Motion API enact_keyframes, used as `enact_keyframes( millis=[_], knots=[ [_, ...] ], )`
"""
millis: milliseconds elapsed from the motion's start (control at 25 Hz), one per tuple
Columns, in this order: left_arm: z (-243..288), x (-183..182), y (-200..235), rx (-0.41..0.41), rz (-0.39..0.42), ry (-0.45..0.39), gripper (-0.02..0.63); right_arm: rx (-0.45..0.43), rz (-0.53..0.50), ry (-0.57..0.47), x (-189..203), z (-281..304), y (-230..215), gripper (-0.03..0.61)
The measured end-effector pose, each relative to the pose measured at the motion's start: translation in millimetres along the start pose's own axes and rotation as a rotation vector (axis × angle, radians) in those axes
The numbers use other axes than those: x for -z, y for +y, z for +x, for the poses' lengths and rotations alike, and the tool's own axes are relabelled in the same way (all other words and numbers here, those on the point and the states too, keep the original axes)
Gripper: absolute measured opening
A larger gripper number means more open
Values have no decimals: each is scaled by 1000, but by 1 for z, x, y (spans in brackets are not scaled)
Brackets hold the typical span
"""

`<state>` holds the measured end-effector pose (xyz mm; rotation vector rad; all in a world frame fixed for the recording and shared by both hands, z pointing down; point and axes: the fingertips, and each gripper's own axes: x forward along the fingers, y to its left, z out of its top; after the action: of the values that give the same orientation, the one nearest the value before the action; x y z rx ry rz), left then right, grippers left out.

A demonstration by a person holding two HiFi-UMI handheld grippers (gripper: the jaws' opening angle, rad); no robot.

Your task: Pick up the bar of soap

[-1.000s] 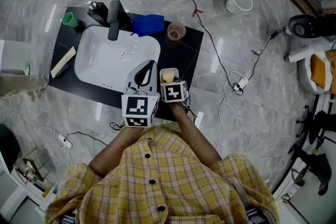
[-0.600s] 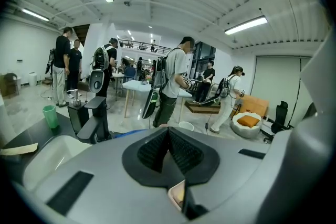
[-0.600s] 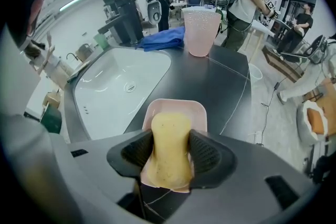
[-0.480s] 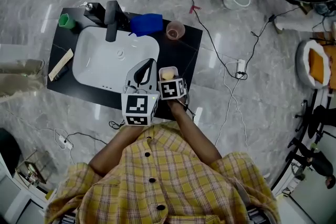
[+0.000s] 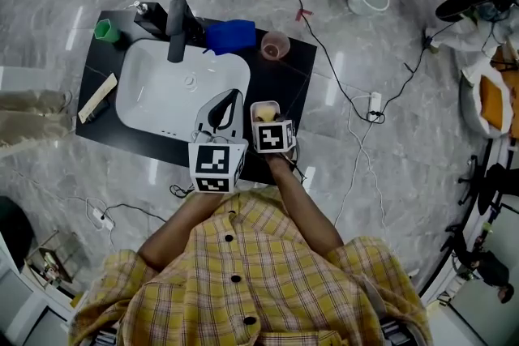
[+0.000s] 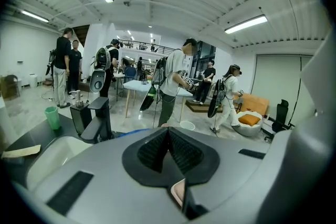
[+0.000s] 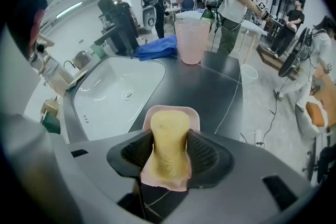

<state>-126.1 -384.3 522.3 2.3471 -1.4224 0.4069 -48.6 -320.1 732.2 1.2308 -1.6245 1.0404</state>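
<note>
Right claw [image 7: 169, 152] pinches soap [image 7: 169, 131]; dish [image 7: 192, 115] mostly hidden.

The right claw [image 7: 169, 153] has both jaws pressed against the sides of the yellow soap [image 7: 169, 141]. The soap shows over a pink dish [image 7: 195, 115]. Whether the soap touches the dish cannot be determined. The dish is on the black counter [image 7: 210, 89], just right of the white sink [image 7: 118, 92]. A pink cup [image 7: 192, 41] stands upright at the far edge, beside a blue cloth [image 7: 157, 47].
</note>
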Motion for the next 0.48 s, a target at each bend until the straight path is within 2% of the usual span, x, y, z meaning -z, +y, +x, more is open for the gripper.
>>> enact_keyframes(
  millis=[480],
  knots=[
    [-14, 1, -15, -7, 22, -19, 11, -25, 0, -150, -1, -29, 2, 212]
  ],
)
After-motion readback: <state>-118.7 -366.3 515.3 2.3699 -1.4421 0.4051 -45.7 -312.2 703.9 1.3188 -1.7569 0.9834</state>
